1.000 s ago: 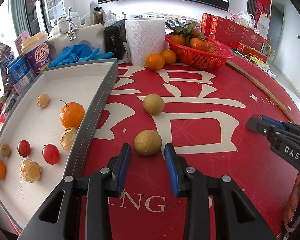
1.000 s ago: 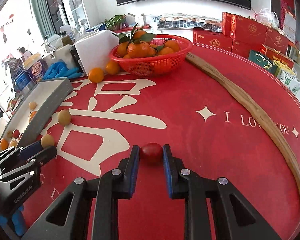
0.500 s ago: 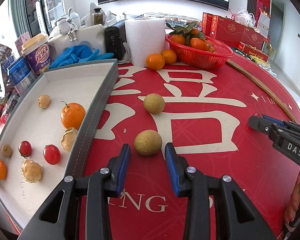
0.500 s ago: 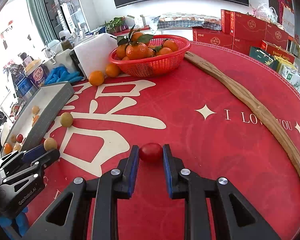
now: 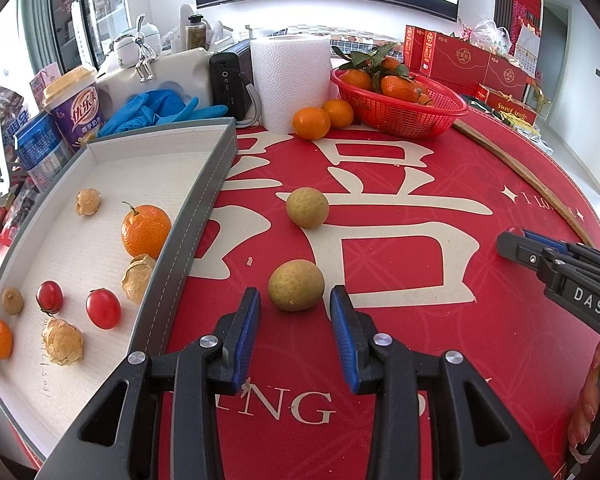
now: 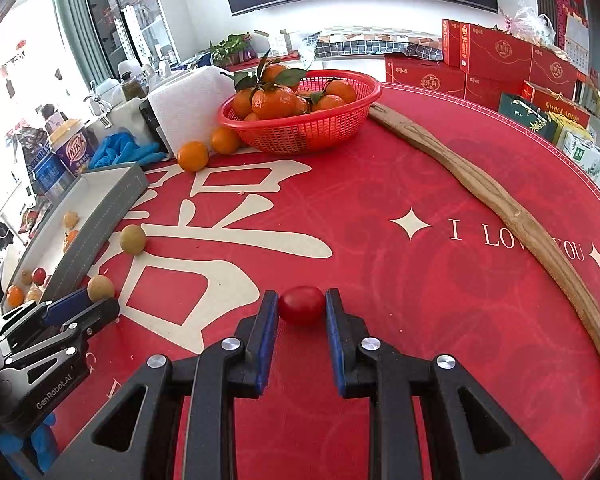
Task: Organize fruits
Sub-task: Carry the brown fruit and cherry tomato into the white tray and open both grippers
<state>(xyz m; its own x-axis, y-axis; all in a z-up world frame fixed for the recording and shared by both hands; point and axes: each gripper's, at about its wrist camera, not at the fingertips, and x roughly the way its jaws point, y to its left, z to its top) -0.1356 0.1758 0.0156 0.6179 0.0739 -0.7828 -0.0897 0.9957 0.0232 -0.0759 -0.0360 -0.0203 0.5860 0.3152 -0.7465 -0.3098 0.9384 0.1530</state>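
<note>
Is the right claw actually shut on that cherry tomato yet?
Shut on it. The right claw has both blue pads against the sides of the cherry tomato, which sits on the red tablecloth.

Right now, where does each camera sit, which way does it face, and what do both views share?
Left wrist: on the left gripper, looking forward and down at a brown round fruit lying just ahead of its open jaws, grey tray to its left; right gripper and fingertips show.
Right wrist: on the right gripper, jaws shut on a cherry tomato; left gripper shows.
Shared: red basket, paper roll, tray, both brown fruits.
</note>
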